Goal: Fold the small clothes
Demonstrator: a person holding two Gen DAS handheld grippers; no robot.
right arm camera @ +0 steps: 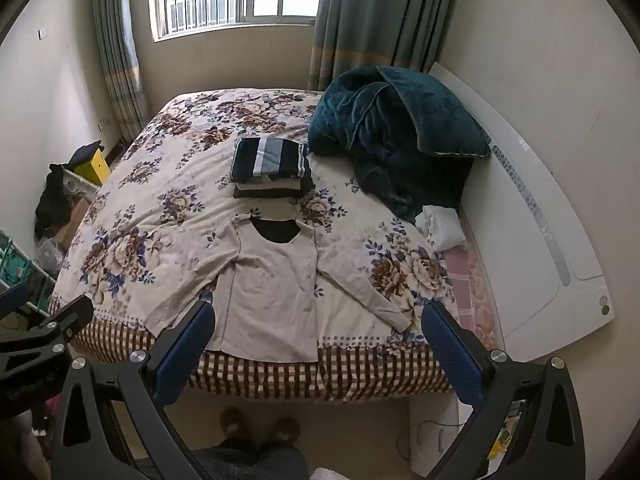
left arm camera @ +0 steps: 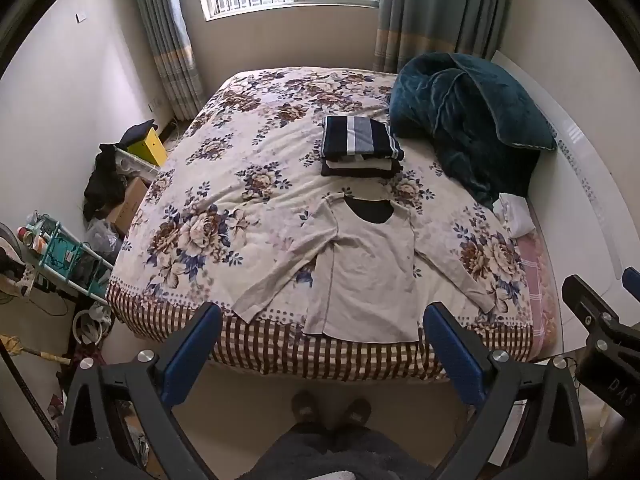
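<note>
The beige top [left arm camera: 364, 268] lies flat mid-frame at the bed [left arm camera: 256, 184] edge. Looks light and floppy; I'd pinch the sleeve cuffs. Left gripper [left arm camera: 320, 344] and right gripper [right arm camera: 316, 340] both gape wide, empty.

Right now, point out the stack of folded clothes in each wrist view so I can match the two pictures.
Left wrist view: the stack of folded clothes lies on the bed right of centre, beyond the spread beige shirt.
Right wrist view: the stack is left of centre, again beyond the shirt's neckline.
Shared landmark: the teal blanket heaped just right of the stack in both.
</note>
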